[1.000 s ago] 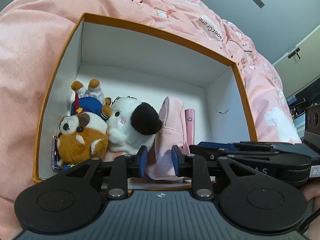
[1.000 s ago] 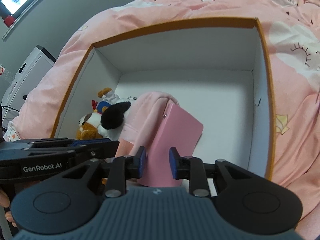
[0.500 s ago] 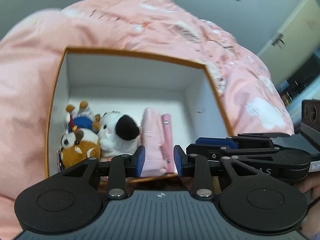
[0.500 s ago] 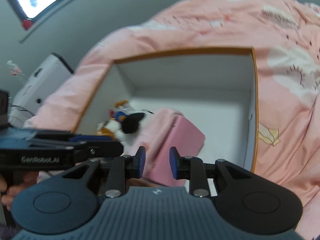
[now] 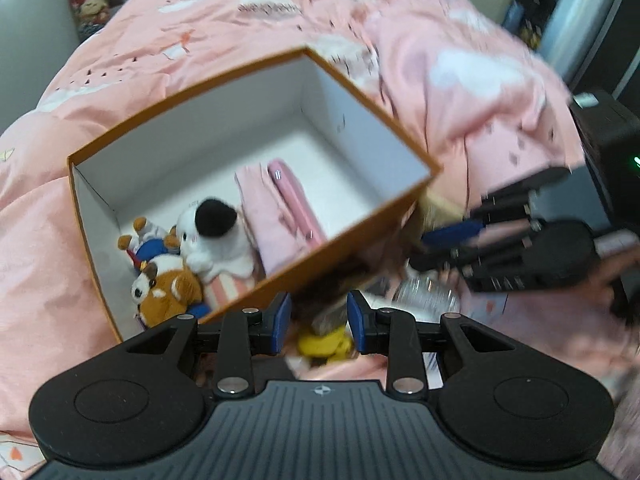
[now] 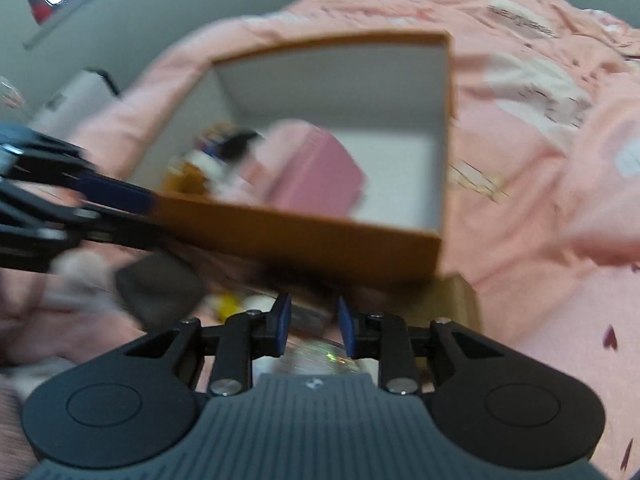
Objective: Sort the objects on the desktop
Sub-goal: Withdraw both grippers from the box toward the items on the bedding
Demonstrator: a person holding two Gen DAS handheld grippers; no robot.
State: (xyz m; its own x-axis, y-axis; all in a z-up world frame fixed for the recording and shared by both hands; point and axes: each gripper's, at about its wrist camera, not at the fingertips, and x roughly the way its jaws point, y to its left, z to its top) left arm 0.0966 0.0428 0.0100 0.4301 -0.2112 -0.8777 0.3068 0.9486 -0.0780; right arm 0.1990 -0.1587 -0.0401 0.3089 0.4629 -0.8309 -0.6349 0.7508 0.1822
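Note:
An orange box (image 5: 192, 92) with a white inside lies on the pink bedding. In it are a white plush with a black ear (image 5: 216, 240), a brown plush (image 5: 168, 288), a pink pouch (image 5: 264, 220) and a pink wallet (image 5: 296, 204). My left gripper (image 5: 316, 328) hangs open in front of the box's near wall, over a yellow thing (image 5: 320, 344). My right gripper (image 6: 312, 328) is open too, nothing between its pads, in front of the box (image 6: 300, 236). It also shows at the right (image 5: 436, 246) in the left wrist view.
Loose items lie before the box: a black object (image 6: 160, 288), a clear glittery round thing (image 5: 424, 296) and a tan carton corner (image 6: 460, 300). A pink quilt (image 5: 460, 80) covers the bed all around. The right wrist view is blurred.
Both grippers have drawn back from over the box to its near side. The left view has rolled, so the box looks tilted. Loose items in front of the box have come into sight.

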